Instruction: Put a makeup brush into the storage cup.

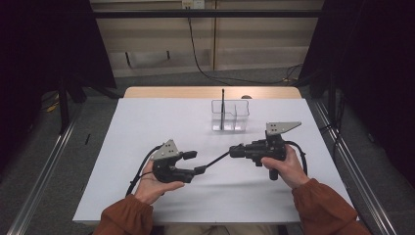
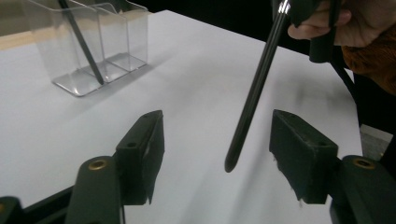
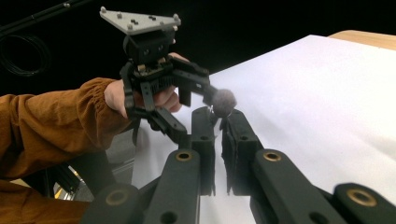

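Left of centre in the high view, we saw the left gripper [image 1: 195, 162] held low over the white table [image 1: 147, 127], its jaws standing apart. In its own view the two pads [image 2: 145, 144] were wide open, and the dark handle end of a makeup brush [image 2: 254, 88] hung between them, touching neither. That brush ran as a slim black stick from the lower middle of the high view up and to the right, toward the right gripper [image 1: 234, 151]. We found the right gripper clamped on the brush near its bristle end: in the right gripper view its jaws pressed together around the stem, with the grey, fluffy brush head [image 3: 224, 102] poking out just beyond the tips at the middle of the frame. Above the two grippers in the high view, near the table's far edge, stood a clear organizer [image 1: 230, 116] with compartments, and another dark brush [image 1: 222, 110] stood upright in its left section.
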Motion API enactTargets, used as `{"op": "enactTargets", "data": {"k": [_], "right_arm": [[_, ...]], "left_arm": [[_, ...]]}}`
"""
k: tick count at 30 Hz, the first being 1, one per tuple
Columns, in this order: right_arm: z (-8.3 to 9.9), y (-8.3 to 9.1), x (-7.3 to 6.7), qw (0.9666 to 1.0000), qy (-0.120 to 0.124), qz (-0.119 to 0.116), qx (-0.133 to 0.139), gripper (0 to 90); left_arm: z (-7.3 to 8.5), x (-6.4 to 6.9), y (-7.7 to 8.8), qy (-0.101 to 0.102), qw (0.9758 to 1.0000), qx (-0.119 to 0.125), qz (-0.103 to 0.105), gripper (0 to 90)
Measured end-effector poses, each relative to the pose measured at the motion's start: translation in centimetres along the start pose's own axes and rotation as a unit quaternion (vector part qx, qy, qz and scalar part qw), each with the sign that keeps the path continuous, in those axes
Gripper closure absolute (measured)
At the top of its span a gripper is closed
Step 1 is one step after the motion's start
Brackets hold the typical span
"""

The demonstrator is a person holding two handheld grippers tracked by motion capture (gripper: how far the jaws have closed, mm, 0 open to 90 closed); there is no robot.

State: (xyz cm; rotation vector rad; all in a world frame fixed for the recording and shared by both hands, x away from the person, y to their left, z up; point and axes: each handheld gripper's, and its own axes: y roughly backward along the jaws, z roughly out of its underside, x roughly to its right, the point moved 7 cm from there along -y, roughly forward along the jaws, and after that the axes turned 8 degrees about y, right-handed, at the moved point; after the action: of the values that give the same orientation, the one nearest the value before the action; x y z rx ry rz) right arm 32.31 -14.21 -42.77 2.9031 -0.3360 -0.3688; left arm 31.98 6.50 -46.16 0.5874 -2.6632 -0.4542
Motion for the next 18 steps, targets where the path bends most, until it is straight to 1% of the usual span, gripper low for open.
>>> {"op": "enactTargets", "data": {"k": [2, 4, 7, 8, 9, 10, 11, 12, 13, 14, 15, 18], "right_arm": [[0.0, 0.1, 0.1, 1.0, -0.002, 0.004, -0.002, 83.8], [0.0, 0.3, 0.2, 1.0, -0.004, 0.007, -0.002, 83.8], [0.0, 0.4, 0.3, 0.9999, -0.006, 0.012, -0.005, 83.8], [0.0, 0.5, 0.3, 0.9999, -0.005, 0.012, -0.007, 83.8], [0.0, 0.5, 0.4, 0.9999, -0.005, 0.014, -0.008, 83.8], [0.0, 0.5, 0.4, 0.9998, -0.005, 0.015, -0.008, 83.8], [0.0, 0.5, 0.4, 0.9998, -0.006, 0.015, -0.008, 83.8], [0.1, 0.5, 0.4, 0.9998, -0.006, 0.016, -0.009, 83.8], [0.1, 0.5, 0.5, 0.9998, -0.007, 0.017, -0.011, 83.8], [0.1, 0.6, 0.5, 0.9997, -0.007, 0.018, -0.012, 83.8], [0.1, 0.6, 0.5, 0.9997, -0.008, 0.018, -0.015, 83.8], [0.1, 0.7, 0.7, 0.9995, -0.017, 0.022, -0.017, 83.8]], "left_arm": [[-0.3, -0.3, 0.4, 0.014, 0.9998, 0.007, -0.009, 27.1], [-0.4, -0.7, 0.8, 0.021, 0.9994, 0.01, -0.025, 17.7], [-0.6, -1.2, 1.3, 0.026, 0.9986, 0.011, -0.045, 9.4], [-0.6, -1.2, 1.4, 0.031, 0.9983, 0.014, -0.047, 7.2], [-0.7, -1.3, 1.6, 0.035, 0.9982, 0.015, -0.045, 5.0], [-0.7, -1.2, 1.8, 0.039, 0.9982, 0.015, -0.043, 4.8], [-0.8, -1.3, 1.9, 0.04, 0.9981, 0.022, -0.042, 4.4], [-0.9, -1.3, 2.1, 0.041, 0.9979, 0.024, -0.043, 2.9], [-0.9, -1.4, 2.3, 0.042, 0.9977, 0.026, -0.047, 1.4], [-1.0, -1.5, 2.4, 0.042, 0.9972, 0.03, -0.054, 1.3], [-1.0, -1.6, 2.6, 0.038, 0.9968, 0.03, -0.063, 2.1], [-1.0, -1.8, 3.2, 0.034, 0.9964, 0.03, -0.071, 1.7]]}}
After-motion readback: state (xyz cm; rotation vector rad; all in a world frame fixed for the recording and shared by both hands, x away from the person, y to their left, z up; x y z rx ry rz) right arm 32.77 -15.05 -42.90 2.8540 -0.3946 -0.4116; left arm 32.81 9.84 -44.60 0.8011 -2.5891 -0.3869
